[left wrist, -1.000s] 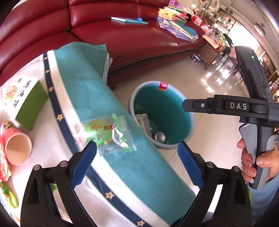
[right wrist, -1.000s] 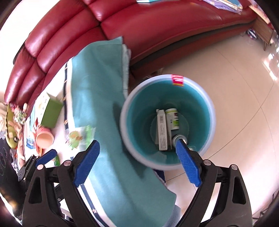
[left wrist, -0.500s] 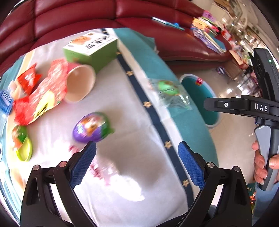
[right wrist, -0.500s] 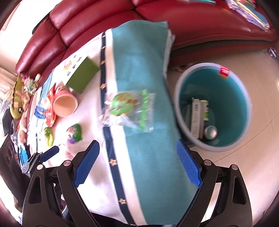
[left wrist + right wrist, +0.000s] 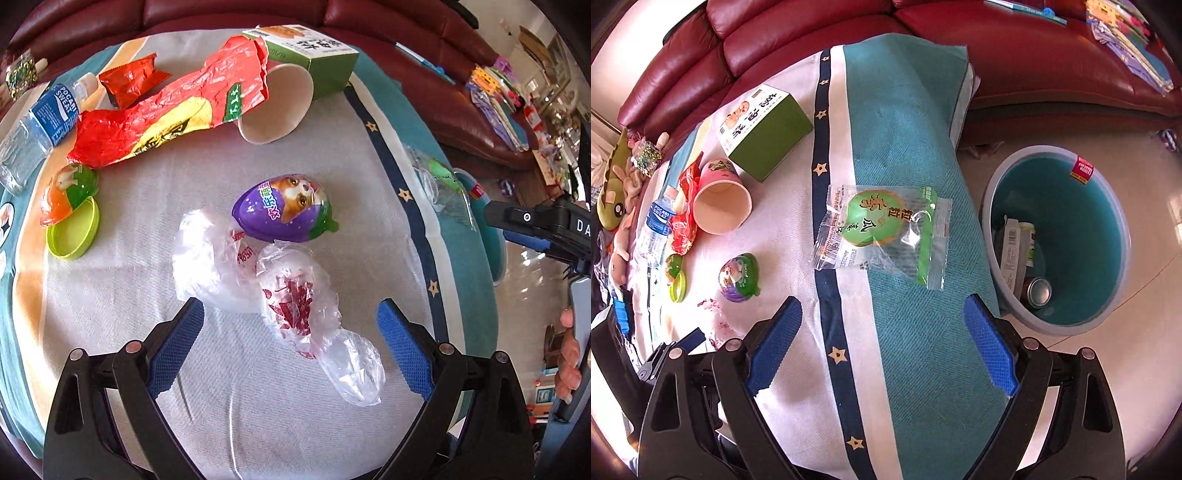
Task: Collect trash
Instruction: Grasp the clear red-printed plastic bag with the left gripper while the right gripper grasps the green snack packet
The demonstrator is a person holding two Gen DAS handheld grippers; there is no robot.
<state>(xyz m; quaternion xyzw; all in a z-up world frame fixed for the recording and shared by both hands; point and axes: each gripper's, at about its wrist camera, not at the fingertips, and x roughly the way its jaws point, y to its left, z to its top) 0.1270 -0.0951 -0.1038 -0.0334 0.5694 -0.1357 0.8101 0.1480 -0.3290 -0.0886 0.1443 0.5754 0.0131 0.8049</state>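
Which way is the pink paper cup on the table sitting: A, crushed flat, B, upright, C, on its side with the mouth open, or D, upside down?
C: the pink paper cup lies on its side beside the green box, its round open mouth showing.

Left wrist: steeply down, close over bench centre | Right wrist: steeply down, higher, over bench edge and bin (image 5: pixel 1060 236) | Shared: purple egg (image 5: pixel 284 208), paper cup (image 5: pixel 720 201).

"POCARI SWEAT" on bottle (image 5: pixel 44 125) label; "DA" on right hand-held gripper (image 5: pixel 543 229) body.
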